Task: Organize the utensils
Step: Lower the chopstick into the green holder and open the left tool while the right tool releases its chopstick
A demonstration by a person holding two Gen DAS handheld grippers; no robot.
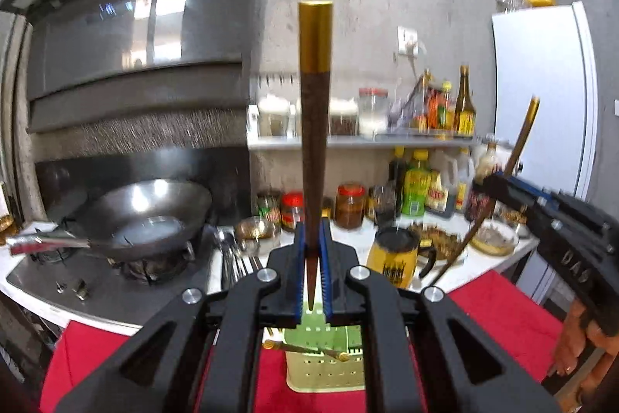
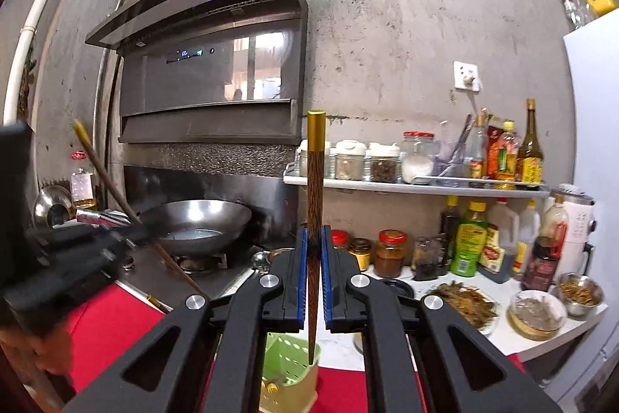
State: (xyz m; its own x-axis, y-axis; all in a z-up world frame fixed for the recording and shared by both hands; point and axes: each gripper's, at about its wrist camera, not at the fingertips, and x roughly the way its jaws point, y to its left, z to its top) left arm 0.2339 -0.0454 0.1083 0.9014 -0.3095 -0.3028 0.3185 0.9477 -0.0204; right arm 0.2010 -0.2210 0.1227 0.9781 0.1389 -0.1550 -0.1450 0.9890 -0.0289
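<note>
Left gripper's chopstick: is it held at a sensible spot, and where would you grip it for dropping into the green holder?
The left gripper pinches the chopstick low on its thin dark taper, gold cap up. I'd grip higher, on the thicker wood under the cap, from the side, probably freeing more tip to enter the green holder.

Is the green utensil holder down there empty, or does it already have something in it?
Not empty. The pale green perforated plastic holder has gold-tipped chopsticks lying across its top, and gold ends show inside it in the right wrist view.
</note>
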